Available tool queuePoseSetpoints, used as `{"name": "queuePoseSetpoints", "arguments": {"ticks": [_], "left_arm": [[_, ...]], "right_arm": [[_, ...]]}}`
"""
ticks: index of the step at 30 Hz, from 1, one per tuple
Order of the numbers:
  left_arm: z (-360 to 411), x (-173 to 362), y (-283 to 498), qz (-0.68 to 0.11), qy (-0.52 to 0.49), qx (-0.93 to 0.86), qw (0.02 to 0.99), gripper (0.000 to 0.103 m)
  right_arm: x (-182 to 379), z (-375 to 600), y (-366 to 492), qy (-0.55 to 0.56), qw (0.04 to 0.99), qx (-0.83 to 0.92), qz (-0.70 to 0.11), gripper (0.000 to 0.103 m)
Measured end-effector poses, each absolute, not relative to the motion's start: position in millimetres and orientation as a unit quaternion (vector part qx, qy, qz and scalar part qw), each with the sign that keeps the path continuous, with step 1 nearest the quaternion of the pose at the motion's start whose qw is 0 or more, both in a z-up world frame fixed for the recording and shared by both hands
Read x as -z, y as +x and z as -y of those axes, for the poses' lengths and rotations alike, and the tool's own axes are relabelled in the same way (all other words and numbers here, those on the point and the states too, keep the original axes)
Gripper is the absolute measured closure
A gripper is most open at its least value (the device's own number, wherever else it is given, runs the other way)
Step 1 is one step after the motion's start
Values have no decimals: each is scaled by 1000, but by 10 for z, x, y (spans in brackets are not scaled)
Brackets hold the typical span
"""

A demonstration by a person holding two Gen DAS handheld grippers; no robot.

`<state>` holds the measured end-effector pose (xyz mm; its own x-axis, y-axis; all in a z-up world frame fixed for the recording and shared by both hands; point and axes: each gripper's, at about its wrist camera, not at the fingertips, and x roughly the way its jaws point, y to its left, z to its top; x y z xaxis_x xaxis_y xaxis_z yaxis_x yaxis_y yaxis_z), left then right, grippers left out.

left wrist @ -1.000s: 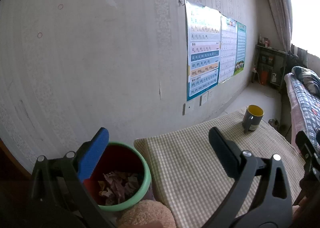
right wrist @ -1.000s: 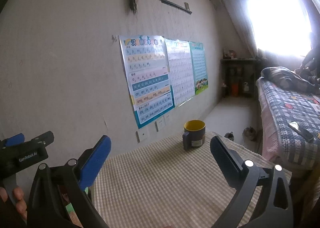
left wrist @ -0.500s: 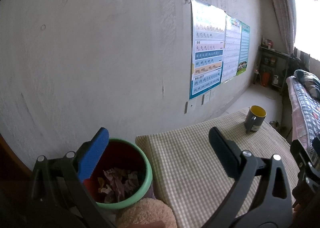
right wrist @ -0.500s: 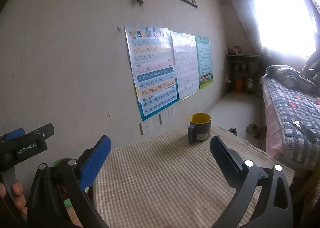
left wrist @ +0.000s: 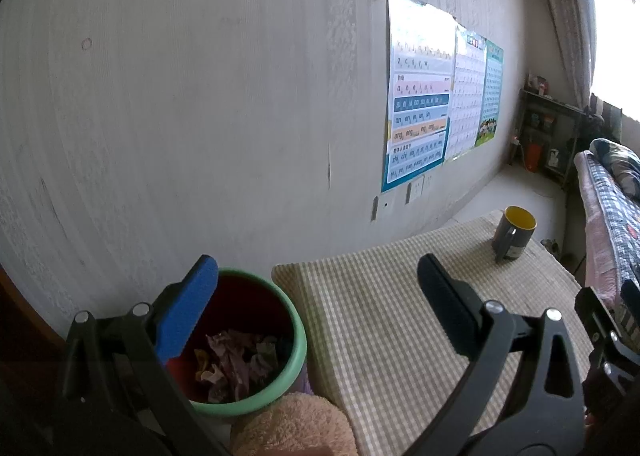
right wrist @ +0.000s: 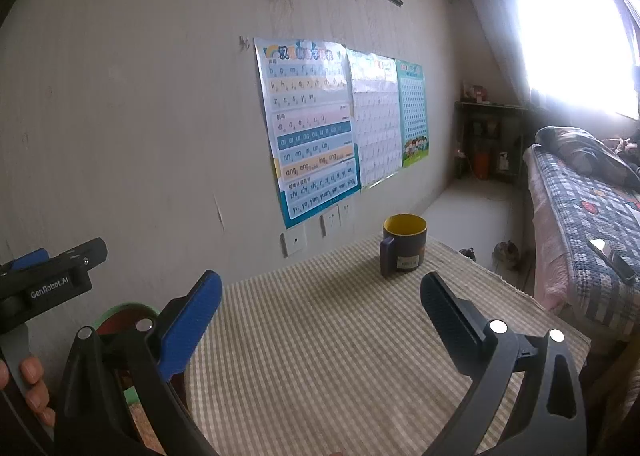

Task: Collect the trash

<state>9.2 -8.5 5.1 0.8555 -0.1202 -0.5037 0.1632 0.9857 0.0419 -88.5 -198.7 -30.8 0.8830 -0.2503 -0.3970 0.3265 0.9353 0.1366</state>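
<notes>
My left gripper (left wrist: pixel 316 296) and right gripper (right wrist: pixel 320 296) are both wide apart and hold nothing, near the green-rimmed trash bin (left wrist: pixel 298 352) with crumpled paper (left wrist: pixel 236 360) on the left.

Black tongs (right wrist: pixel 320 296), blue pad, silver screws, GenRobot.AI marking

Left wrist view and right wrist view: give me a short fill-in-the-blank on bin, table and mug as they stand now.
1. The crumpled trash lies inside the ____-rimmed bin.
2. The only thing standing on the checked tablecloth is a ____.
3. The mug's inside is ____.
4. Both the left hand-held gripper and the right hand-held gripper have their jaws ____, holding nothing.

Missing words: green; mug; yellow; open
</notes>
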Motion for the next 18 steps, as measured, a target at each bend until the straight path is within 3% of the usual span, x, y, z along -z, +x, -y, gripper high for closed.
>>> {"name": "queuePoseSetpoints", "arguments": {"ticks": [12, 18], "left_arm": [[77, -19, 124, -265, 41, 76, 960, 5], [54, 127, 178, -278, 41, 76, 957, 5]], "right_arm": [[361, 1981, -848, 102, 963, 147, -203, 7], [587, 2064, -715, 111, 949, 146, -255, 7]]}}
